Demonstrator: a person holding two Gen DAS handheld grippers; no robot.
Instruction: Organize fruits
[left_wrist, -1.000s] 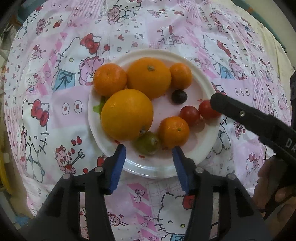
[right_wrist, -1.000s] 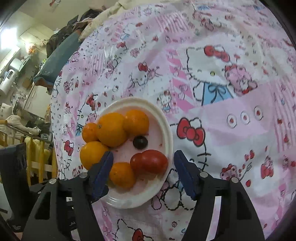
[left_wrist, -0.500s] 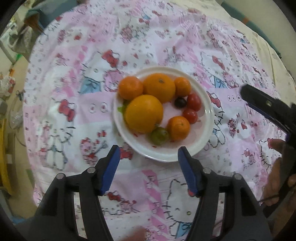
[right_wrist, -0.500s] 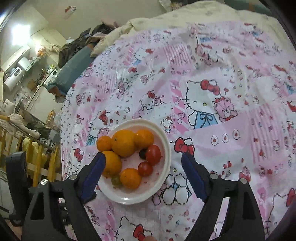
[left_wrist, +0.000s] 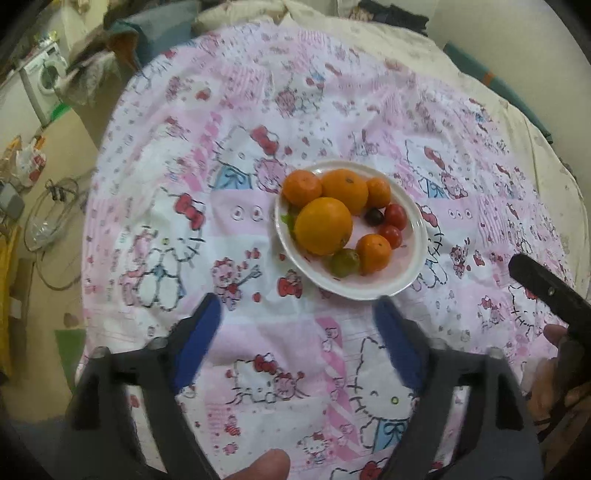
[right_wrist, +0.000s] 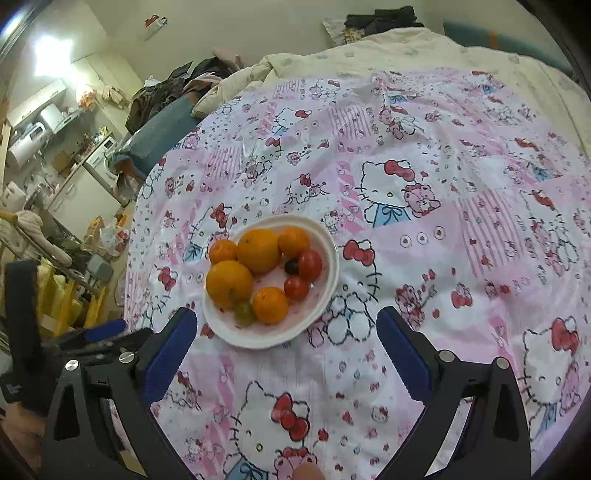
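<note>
Fruits sit gathered on the white plate (left_wrist: 413, 269), just right of centre in the left wrist view, and neither gripper holds any of them. The left gripper (left_wrist: 295, 339), low in that frame, has its blue pads (left_wrist: 195, 343) opening wide over bare cloth, nothing between them. The right gripper (right_wrist: 286, 347) is likewise opening and empty, its jaws framing the plate's near rim from short of it. A second ago both sat close over the plate, jaws much narrower; now each has pulled back and up, so the plate looks smaller. Outward lie two large oranges (left_wrist: 323, 230), three small ones, two red tomatoes (left_wrist: 396, 216), a dark one and a green one, on the pink cartoon cloth (left_wrist: 229, 221). Judging by this retreat, the arranging seems finished.
</note>
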